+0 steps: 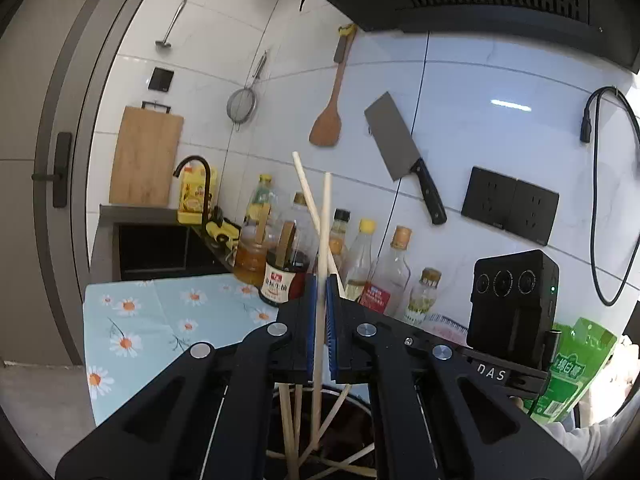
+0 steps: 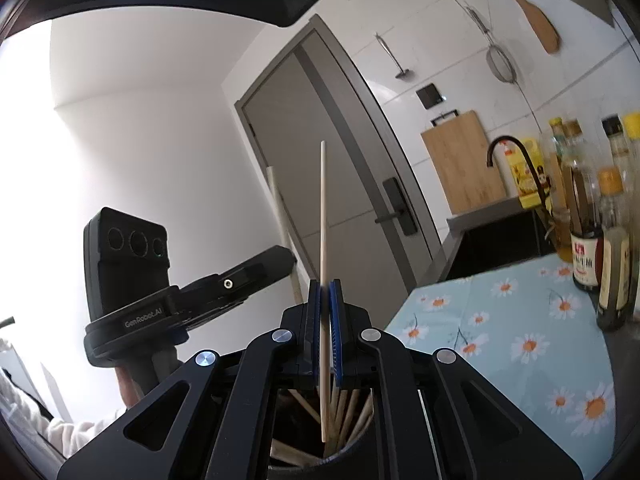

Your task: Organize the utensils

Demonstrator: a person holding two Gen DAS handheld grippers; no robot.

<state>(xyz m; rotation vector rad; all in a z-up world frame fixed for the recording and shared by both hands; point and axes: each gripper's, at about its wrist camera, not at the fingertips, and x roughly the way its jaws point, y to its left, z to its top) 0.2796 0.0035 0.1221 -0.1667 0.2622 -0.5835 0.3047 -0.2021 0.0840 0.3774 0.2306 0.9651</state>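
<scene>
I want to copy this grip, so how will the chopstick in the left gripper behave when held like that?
The chopstick looks thin, straight and stiff, probably light. Pinched upright in the left hand-held gripper low on its length, it may pivot or slip between the pads. Being slim and rounded, it would likely roll if laid down.

Left gripper (image 1: 320,292): jaws drawn together, blue pads (image 1: 310,320) pressed on 1 pale chopstick (image 1: 325,216) that stands nearly upright between them, running up past the fingertips and down below the gripper body. Gripper points roughly level, slightly nose-down.

Right gripper (image 2: 325,300): jaws likewise drawn together, pads (image 2: 335,344) clamped on 1 thin chopstick (image 2: 323,208), upright, its top well above the fingertips.

In the right wrist view the left gripper sits to the left of the right one, near it, carried by a hand (image 2: 130,384) wrapped round its handle; pale sleeve (image 2: 68,428) below that hand. In the left wrist view, a pale sleeve (image 1: 600,432) at the lower right edge.
</scene>
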